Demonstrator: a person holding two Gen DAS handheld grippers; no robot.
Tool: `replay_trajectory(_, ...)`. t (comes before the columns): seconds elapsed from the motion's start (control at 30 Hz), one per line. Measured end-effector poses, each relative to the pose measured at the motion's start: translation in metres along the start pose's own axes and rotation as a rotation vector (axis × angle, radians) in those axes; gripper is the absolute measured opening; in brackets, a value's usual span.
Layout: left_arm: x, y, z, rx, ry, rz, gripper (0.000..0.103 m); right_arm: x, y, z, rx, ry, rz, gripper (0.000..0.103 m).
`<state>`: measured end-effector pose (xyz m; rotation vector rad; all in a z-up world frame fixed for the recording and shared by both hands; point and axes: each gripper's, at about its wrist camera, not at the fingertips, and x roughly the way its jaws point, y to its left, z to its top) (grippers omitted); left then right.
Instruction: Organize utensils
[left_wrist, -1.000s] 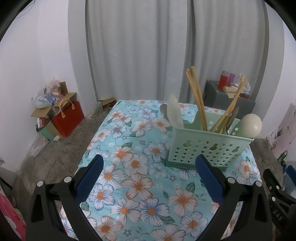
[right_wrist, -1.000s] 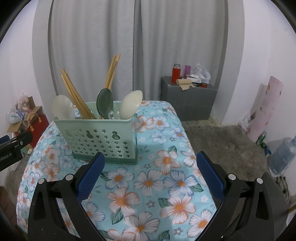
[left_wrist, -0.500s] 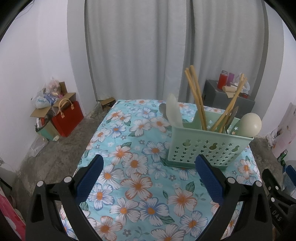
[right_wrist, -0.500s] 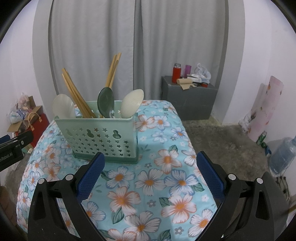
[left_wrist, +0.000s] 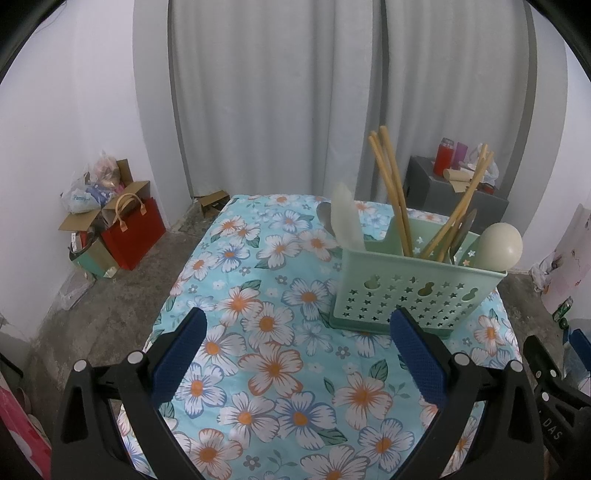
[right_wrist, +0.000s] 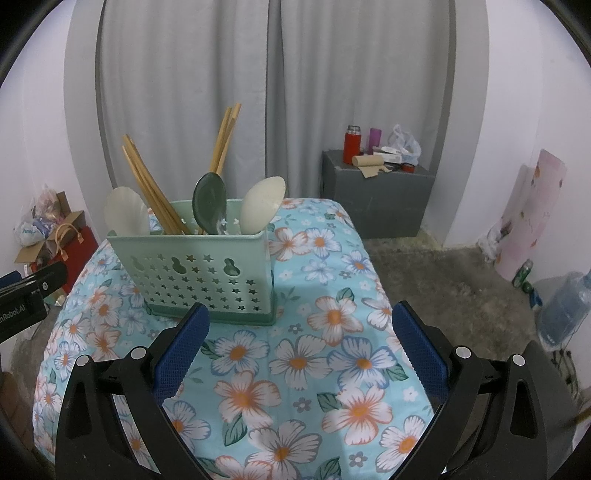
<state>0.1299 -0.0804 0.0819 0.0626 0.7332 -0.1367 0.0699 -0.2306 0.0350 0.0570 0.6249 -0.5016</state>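
On the flowered tablecloth (left_wrist: 273, 365), right of centre in the left view, we log one pale green caddy (left_wrist: 413, 291), upright, perforated with stars and gourds. Contents: wooden chopsticks (left_wrist: 393, 199), a dark green spoon (right_wrist: 209, 201), cream spoons (right_wrist: 263, 208). No loose utensil shows on the cloth, so we judge the sorting finished or nearly so. Left gripper (left_wrist: 295, 363) and right gripper (right_wrist: 299, 360): jaws spread wide, nothing held, both short of the caddy.
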Motion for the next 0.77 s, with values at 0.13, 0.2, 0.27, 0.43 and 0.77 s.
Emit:
replay_trajectory(0.13, 0.0000, 0.0000, 0.0000, 0.001, -0.001, -0.001, 0.097, -0.0004, -0.0012, 0.0000, 0.000, 0.000, 0.001, 0.095)
replay_trajectory(0.2, -0.0003, 0.0001, 0.0001, 0.002, -0.002, 0.001, 0.097, -0.0004, -0.0011, 0.0000, -0.001, 0.000, 0.001, 0.095)
replay_trajectory(0.27, 0.0001, -0.0004, -0.0013, 0.002, -0.005, 0.002, 0.097, -0.0002, 0.0001, 0.0000, -0.001, -0.001, 0.001, 0.095)
replay_trajectory(0.43, 0.0003, -0.0026, -0.0046, 0.004, -0.011, 0.002, 0.097, -0.0005, -0.0013, 0.0000, 0.000, -0.001, 0.001, 0.095)
replay_trajectory(0.77, 0.0009, -0.0006, -0.0039, -0.007, 0.009, -0.006, 0.097, 0.0004, -0.0017, -0.0005, -0.001, -0.004, 0.002, 0.095)
